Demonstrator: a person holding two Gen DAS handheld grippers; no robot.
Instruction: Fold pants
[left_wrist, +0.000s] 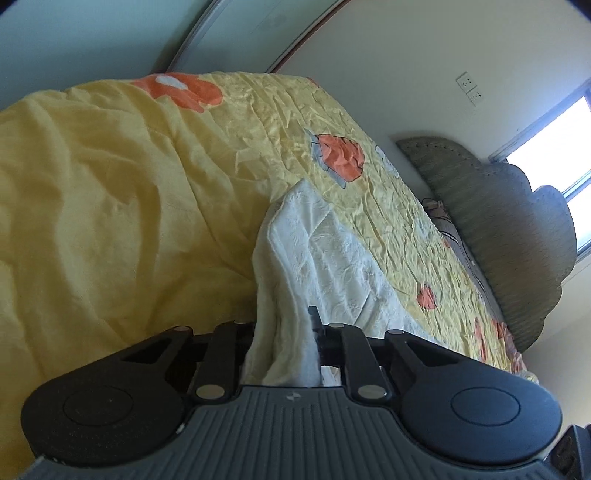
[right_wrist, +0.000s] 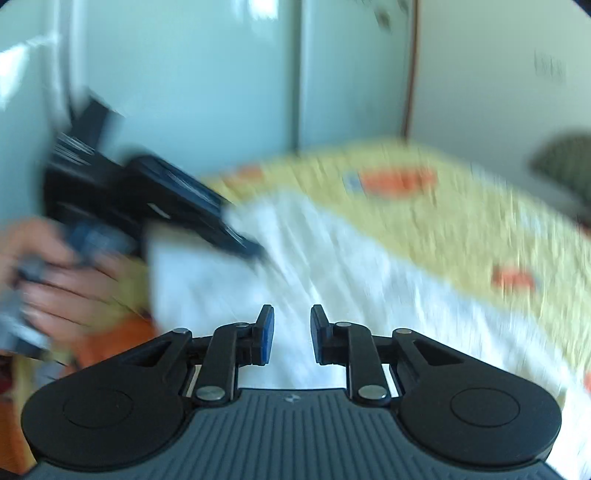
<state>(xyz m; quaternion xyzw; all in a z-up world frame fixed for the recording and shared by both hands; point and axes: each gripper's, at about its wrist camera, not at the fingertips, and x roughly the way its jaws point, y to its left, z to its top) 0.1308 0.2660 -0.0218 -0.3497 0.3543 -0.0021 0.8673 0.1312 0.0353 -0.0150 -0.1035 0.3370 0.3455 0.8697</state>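
The white textured pants (left_wrist: 325, 266) lie on the yellow bedspread (left_wrist: 110, 184). My left gripper (left_wrist: 284, 332) is shut on a bunched fold of the pants, and the cloth drapes over and hides its left finger. In the blurred right wrist view the pants (right_wrist: 351, 280) spread across the bed. My right gripper (right_wrist: 291, 332) is open and empty just above the cloth. The left gripper (right_wrist: 243, 247) also shows there at the left, pinching the pants' edge, with the person's hand (right_wrist: 66, 280) behind it.
The bedspread (right_wrist: 443, 206) has orange and grey flower prints (left_wrist: 341, 155). A grey-green padded headboard (left_wrist: 498, 229) stands at the right under a window (left_wrist: 554, 155). Pale cupboard doors (right_wrist: 221, 81) rise behind the bed.
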